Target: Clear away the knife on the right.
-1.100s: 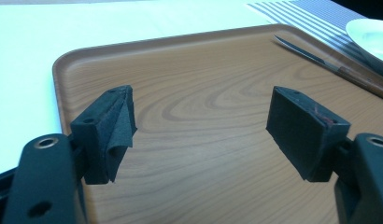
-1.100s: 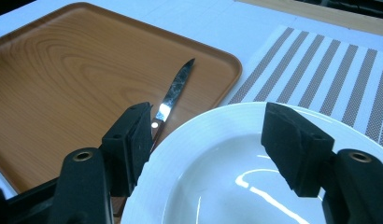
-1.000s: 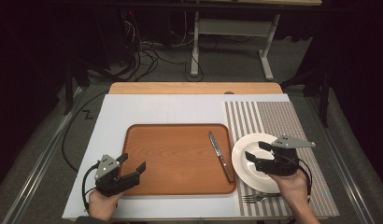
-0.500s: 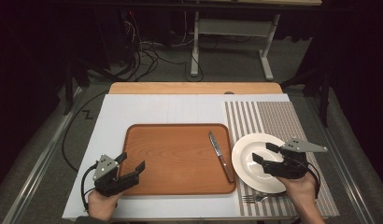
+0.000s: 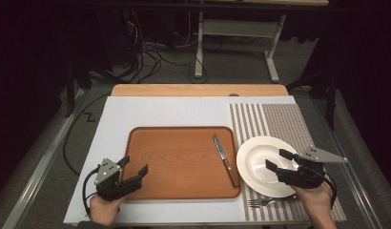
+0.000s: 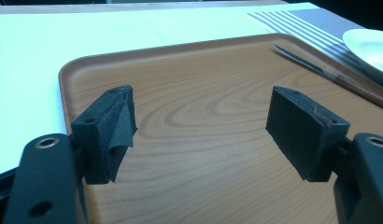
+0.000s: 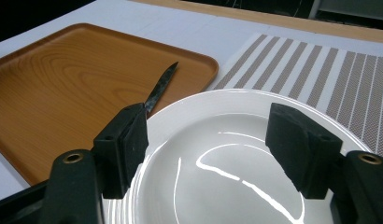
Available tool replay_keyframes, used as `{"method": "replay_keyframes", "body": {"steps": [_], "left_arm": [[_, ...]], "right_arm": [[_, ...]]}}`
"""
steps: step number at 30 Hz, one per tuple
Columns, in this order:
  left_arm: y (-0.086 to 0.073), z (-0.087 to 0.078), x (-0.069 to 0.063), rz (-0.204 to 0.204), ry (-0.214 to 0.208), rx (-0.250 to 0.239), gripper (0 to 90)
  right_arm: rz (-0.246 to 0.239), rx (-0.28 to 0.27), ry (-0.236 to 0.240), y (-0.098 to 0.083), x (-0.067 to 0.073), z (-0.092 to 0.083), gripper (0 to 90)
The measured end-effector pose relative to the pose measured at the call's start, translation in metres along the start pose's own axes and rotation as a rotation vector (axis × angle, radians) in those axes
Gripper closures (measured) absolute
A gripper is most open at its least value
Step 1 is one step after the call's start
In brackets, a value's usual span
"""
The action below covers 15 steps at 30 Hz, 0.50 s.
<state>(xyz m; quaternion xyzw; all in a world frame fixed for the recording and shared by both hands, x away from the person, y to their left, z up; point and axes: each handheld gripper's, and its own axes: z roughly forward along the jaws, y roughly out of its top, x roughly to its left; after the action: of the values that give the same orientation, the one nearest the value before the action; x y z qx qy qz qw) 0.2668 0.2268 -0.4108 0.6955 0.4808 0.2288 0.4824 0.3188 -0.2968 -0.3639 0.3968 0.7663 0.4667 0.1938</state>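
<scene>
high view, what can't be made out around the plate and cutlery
- Silver metal fork: handle end hidden under the right claw and hand in the high view.
- Round white plate: near-right rim covered by that claw.
- Wooden-handled table knife: handle hidden behind the plate rim in the right gripper view.

glossy white glazed plate (image 7: 236, 154), wood-grain matt tray (image 5: 179, 162), woven striped placemat (image 5: 284, 119), metal knife (image 5: 225, 159).

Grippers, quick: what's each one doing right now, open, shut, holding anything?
Left gripper: open, empty, over the tray's near left corner.
Right gripper: open, empty, above the white plate.
</scene>
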Motion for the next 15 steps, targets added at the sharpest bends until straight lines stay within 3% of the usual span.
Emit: {"method": "replay_keyframes", "body": {"steps": [15], "left_arm": [[0.0, -0.001, 0.0, 0.001, -0.002, -0.001, 25.2]], "right_arm": [[0.025, -0.054, -0.005, -0.022, -0.003, -0.008, 26.1]]}}
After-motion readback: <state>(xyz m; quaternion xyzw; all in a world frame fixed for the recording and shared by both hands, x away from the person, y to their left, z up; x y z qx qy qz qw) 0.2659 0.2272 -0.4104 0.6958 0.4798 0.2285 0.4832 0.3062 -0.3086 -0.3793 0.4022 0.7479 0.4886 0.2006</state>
